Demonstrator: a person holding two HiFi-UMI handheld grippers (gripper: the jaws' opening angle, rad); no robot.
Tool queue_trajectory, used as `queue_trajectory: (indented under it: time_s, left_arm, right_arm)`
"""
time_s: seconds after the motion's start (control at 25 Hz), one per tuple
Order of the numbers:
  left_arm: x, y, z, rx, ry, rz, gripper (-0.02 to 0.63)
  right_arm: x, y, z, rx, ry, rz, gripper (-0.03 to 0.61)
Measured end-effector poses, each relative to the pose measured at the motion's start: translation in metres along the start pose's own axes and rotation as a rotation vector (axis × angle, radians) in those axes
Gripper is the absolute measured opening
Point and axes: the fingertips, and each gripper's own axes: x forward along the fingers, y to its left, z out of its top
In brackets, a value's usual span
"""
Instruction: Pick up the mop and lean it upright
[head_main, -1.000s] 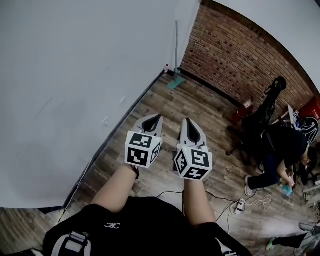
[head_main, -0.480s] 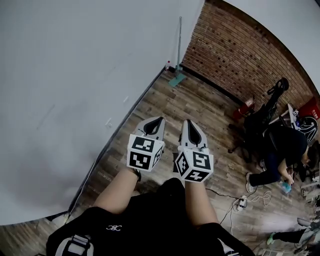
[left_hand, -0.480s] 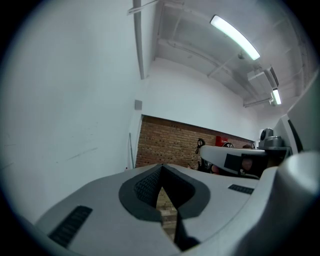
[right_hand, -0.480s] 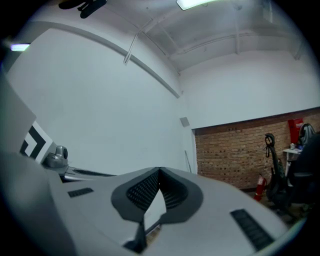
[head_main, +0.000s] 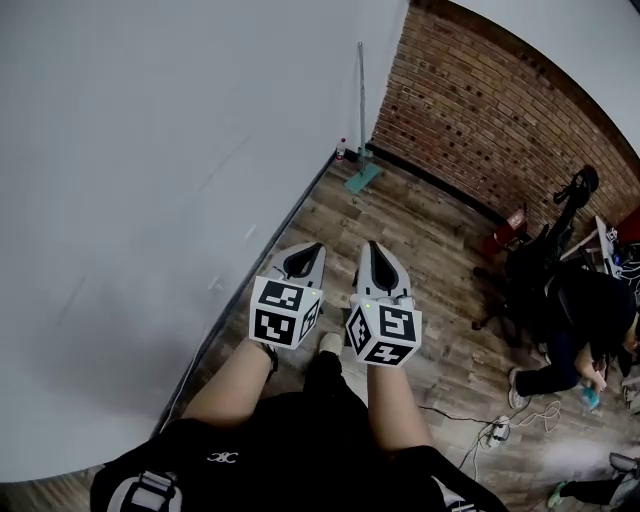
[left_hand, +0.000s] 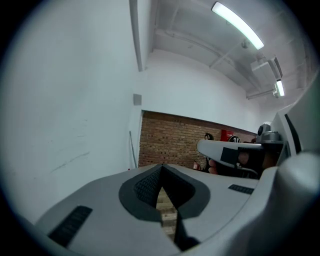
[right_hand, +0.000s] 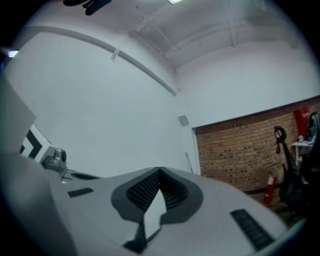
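Mop standing upright in the corner, top middle
Left gripper and right gripper both closed, empty, mid-frame

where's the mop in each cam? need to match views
Head view: mop upper middle, upright at the white wall, beside the brick wall.
Left gripper view: mop a thin pole left of centre, just left of the brick wall.
Right gripper view: mop a thin pole near centre, just left of the brick wall.
Shared landmark: the corner where white meets brick.
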Motion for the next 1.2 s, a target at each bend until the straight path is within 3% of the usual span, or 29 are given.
queue_trajectory:
  time_s: [0.44, 0.76, 1.2]
  left_arm:
    - [0.218, 0.005, 0.100, 0.011, -0.035, 0.008, -0.005]
    - [0.320, 0.026, 0.105, -0.003, 0.023, 0.020, -0.004]
    - [0.468, 0.063, 0.122, -0.006, 0.014, -0.036, -0.005]
  right_arm:
    - [0.165, -0.157, 0.056, 0.020, -0.038, 0.032, 0.011]
    - [0.240, -0.230, 0.048, 0.061, -0.015, 0.019, 0.011]
    - [0.358, -0.301, 0.033, 0.030, -0.021, -0.014, 0.011]
